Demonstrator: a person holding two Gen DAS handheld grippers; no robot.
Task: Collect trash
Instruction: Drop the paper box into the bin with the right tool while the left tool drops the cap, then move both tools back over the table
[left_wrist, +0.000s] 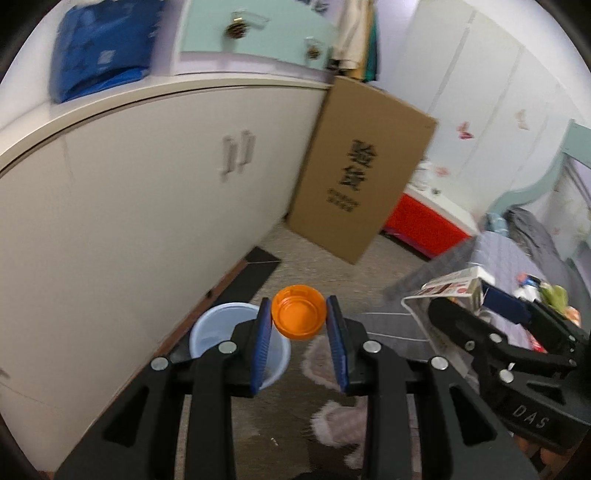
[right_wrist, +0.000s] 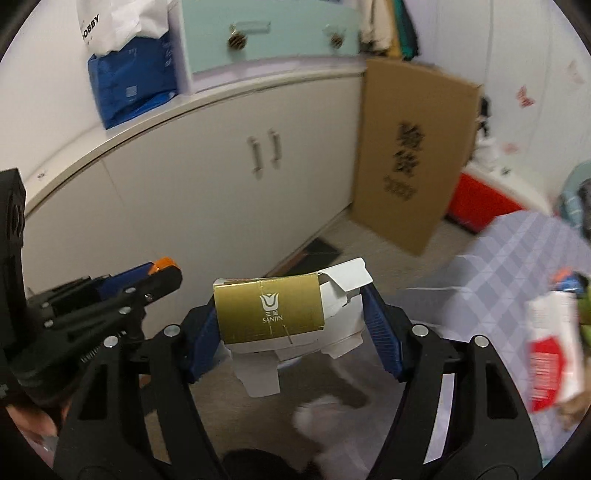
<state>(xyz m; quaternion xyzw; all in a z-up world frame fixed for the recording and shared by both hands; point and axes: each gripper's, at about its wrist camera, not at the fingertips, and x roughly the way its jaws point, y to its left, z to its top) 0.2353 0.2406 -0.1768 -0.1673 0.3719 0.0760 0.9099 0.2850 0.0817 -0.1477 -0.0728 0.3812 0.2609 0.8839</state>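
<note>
White cabinet doors (left_wrist: 129, 192) back a cluttered floor where a pale blue bin (left_wrist: 236, 343) stands. Left gripper (left_wrist: 299, 325) clamps an orange lid (left_wrist: 298, 312) narrowly, directly above and just right of the bin's mouth. Right gripper (right_wrist: 295, 317), farther right, holds a gold-and-white carton (right_wrist: 280, 314) across its long axis.
</note>
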